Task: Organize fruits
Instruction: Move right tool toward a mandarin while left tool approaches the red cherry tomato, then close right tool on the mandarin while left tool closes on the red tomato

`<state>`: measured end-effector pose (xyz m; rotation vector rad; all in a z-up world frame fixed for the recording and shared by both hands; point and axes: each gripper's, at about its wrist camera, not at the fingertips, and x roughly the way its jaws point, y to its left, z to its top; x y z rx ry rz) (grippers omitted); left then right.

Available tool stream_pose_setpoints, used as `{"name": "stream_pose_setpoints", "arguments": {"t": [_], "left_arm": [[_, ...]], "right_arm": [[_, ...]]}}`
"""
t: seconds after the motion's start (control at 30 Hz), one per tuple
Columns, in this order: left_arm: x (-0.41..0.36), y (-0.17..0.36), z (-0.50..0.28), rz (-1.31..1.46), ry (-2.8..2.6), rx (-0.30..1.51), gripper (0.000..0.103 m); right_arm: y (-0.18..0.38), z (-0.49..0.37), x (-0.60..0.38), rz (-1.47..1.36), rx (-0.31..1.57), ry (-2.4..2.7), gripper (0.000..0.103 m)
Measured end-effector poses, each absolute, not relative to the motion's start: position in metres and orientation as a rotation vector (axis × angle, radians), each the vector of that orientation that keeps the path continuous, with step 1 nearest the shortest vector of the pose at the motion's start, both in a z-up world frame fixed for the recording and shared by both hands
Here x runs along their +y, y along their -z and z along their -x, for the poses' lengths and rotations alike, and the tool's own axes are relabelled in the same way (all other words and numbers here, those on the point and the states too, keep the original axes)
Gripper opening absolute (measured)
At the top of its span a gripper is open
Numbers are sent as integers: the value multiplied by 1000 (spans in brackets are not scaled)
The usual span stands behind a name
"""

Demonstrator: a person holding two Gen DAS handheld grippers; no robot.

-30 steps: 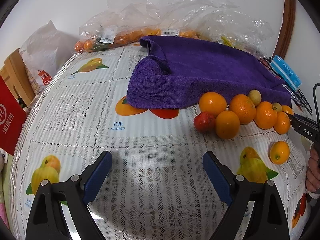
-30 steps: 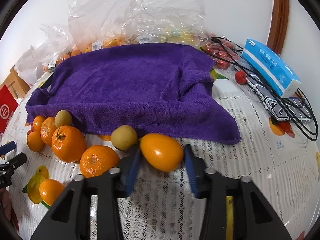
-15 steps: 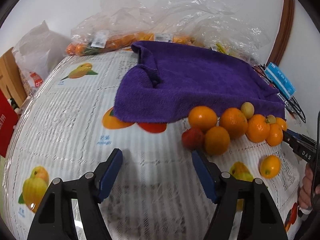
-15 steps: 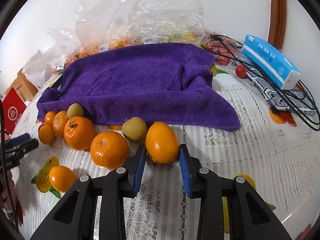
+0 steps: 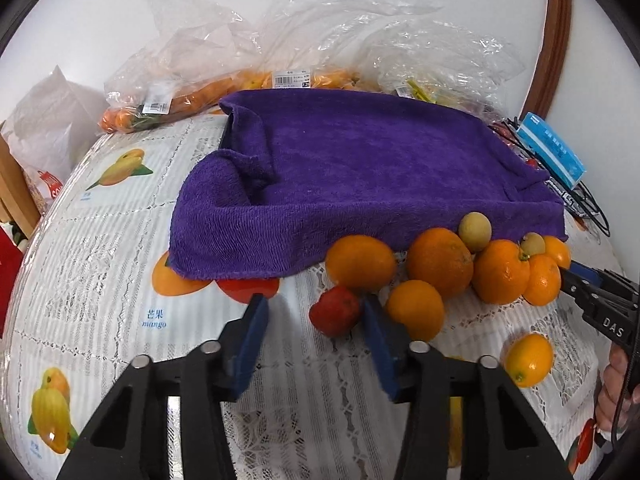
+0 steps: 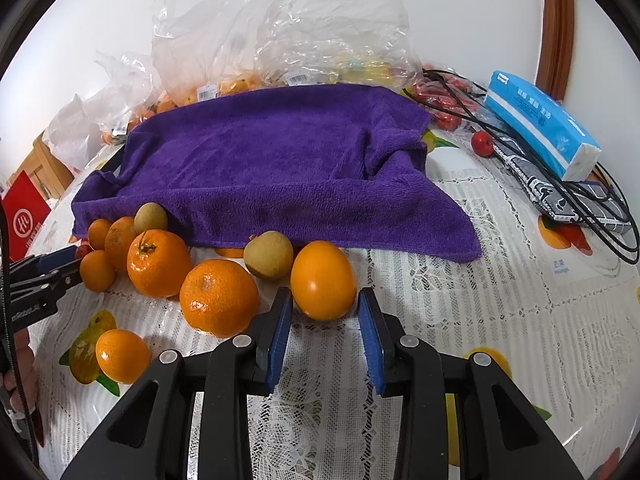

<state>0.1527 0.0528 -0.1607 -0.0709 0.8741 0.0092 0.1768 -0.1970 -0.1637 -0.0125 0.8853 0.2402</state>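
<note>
A row of oranges, tan longans and one red fruit lies along the front edge of a purple towel (image 5: 360,168). My left gripper (image 5: 312,316) is open, its jaws on either side of the red fruit (image 5: 335,311), which lies against the right pad. A loose orange (image 5: 528,358) lies to the right. My right gripper (image 6: 325,312) is open, with its pads just clear of a smooth orange (image 6: 323,279) that rests on the table. A tan longan (image 6: 268,254) and a mandarin (image 6: 218,298) lie to its left. The towel shows here too (image 6: 280,168).
Clear plastic bags of produce (image 5: 280,76) line the wall behind the towel. A blue tissue pack (image 6: 540,124), black cables (image 6: 592,200) and a small red fruit (image 6: 482,143) lie at the right. A red box (image 6: 24,216) stands off the table's left edge.
My left gripper has moved forward and right to the red fruit and its jaws have narrowed. My right gripper has opened slightly and let go of the smooth orange, which sits upright on the table.
</note>
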Motion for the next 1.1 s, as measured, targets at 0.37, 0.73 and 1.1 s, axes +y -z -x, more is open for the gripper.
{"name": "stream_pose_setpoints", "arguments": {"t": [0.37, 0.73, 1.1], "left_arm": [[55, 161, -153, 114, 38, 864, 32], [62, 162, -148, 215, 128, 852, 24], [67, 163, -143, 255, 143, 845, 24]], "right_arm": [[165, -176, -191, 30, 884, -262, 46], [165, -177, -194, 0, 882, -274, 46], [166, -182, -199, -52, 880, -270, 43]]}}
